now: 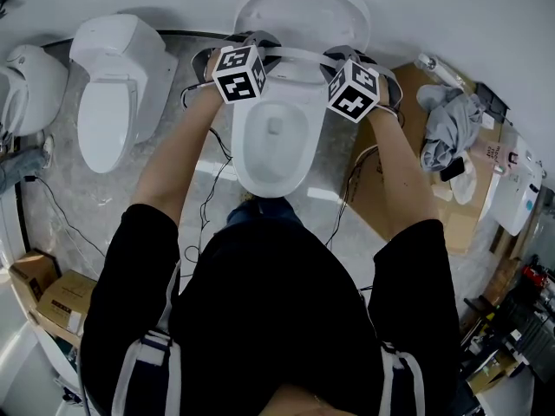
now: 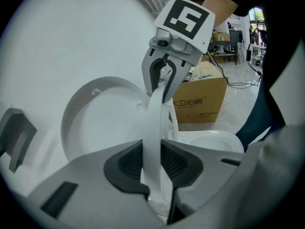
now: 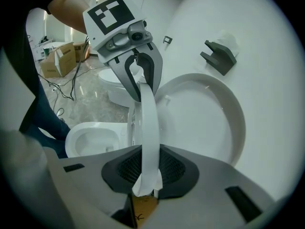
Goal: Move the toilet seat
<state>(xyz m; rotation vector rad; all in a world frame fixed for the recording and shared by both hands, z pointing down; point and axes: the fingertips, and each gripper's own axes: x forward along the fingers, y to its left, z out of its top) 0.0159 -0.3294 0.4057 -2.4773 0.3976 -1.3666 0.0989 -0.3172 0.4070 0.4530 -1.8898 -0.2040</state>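
Now the toilet seat [image 1: 295, 56] stands tilted up on edge over the toilet bowl [image 1: 270, 167], just before the raised lid [image 1: 303, 5]. My left gripper [image 2: 155, 175] and right gripper [image 3: 147, 175] each clamp its rim, one on each side.

Head view looks down; gripper views closely share the toilet seat [image 2: 153, 128].
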